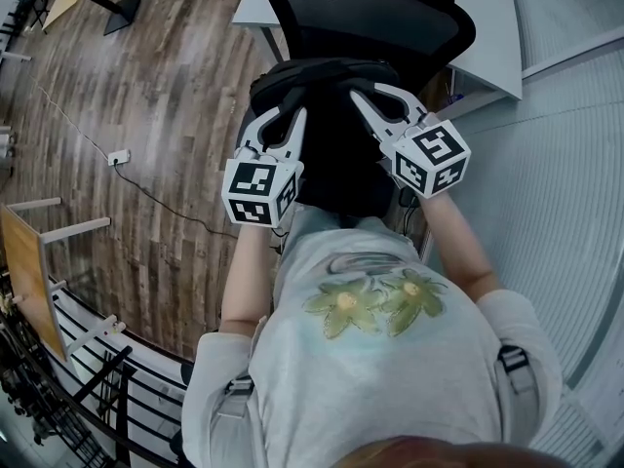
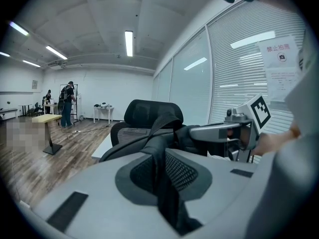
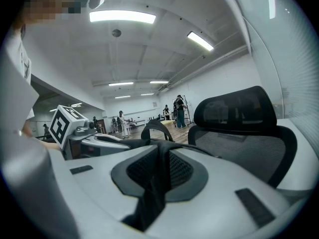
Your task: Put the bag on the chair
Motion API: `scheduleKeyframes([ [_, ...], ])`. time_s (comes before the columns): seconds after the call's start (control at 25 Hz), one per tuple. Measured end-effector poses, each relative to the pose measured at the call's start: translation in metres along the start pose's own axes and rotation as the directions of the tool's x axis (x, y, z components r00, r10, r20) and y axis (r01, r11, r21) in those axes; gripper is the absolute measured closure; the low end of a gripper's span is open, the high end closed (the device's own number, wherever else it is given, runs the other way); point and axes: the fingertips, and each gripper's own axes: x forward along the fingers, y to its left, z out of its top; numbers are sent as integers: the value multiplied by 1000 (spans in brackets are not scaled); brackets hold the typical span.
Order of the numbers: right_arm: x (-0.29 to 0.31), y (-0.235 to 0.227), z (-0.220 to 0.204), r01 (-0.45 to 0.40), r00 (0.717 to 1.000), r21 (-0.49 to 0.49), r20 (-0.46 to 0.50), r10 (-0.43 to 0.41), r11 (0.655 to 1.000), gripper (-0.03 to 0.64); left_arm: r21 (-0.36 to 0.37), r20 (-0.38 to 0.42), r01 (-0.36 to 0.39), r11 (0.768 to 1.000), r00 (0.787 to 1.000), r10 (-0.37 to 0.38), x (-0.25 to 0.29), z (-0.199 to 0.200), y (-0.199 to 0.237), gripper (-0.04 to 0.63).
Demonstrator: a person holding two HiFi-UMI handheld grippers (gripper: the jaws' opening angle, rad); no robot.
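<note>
Hanging by its straps, the bag (image 1: 336, 164) is right in front of the chair (image 1: 375, 13) back, and I cannot tell if it touches the seat. The left gripper (image 1: 278, 125) is clamped on one strap (image 2: 164, 183). The right gripper (image 1: 388, 105) is clamped on the other strap (image 3: 152, 183).

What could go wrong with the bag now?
The left hand-held gripper and right hand-held gripper pinch only thin black straps, so one might slip and the black fabric bag could tip. The black mesh office chair might turn away if the bag bumps it, letting it drop to the wooden floor.
</note>
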Motion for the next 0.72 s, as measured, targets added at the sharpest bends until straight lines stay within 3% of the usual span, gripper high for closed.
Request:
scheduleKeyframes([
  [0.72,27,-25,-11,34,998,16,-45,-33,999,568,-9,-53,41,999,998,-41,36,-6,25,535],
])
